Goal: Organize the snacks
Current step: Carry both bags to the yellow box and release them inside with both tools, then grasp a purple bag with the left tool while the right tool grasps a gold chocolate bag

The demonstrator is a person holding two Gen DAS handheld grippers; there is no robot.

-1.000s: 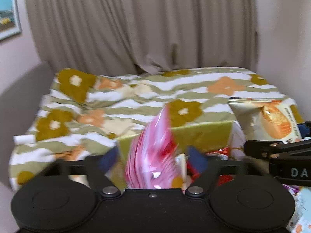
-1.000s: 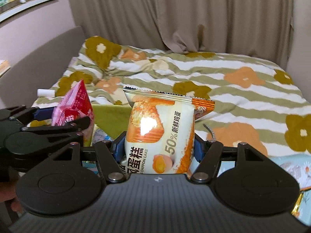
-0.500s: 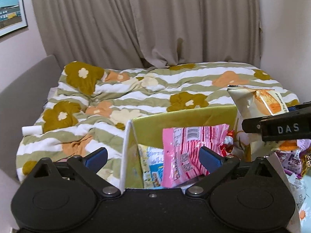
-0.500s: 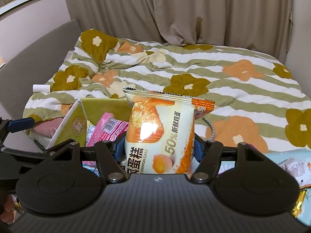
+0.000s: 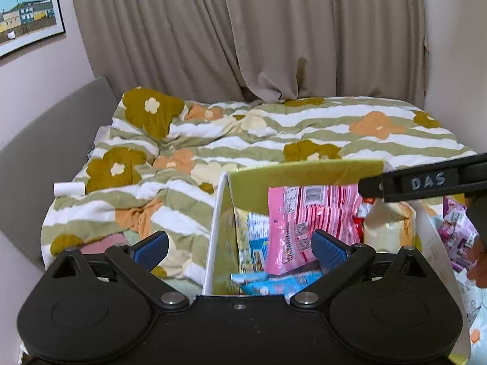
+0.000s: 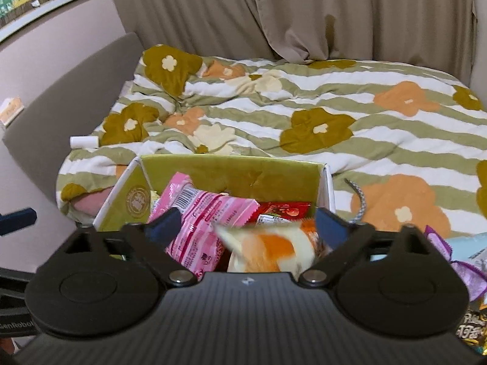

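Now both the left gripper [image 5: 239,248] and right gripper [image 6: 246,223] gape wide, empty, over the box [image 6: 231,172], the blurred cake packet [image 6: 268,248] loose between the right fingers.

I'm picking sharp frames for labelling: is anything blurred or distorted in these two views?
Right wrist view: the orange-and-cream cake packet between the open fingers is motion-smeared; the box and bed are sharp. Left wrist view: crisp throughout, though fisheye bends the curtain edges.

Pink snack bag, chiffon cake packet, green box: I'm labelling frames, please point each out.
pink snack bag [image 5: 307,213], left wrist view, striped front.
chiffon cake packet [image 6: 271,246], right wrist view, blurred orange patch.
green box [image 6: 231,173], right wrist view, inner back wall.
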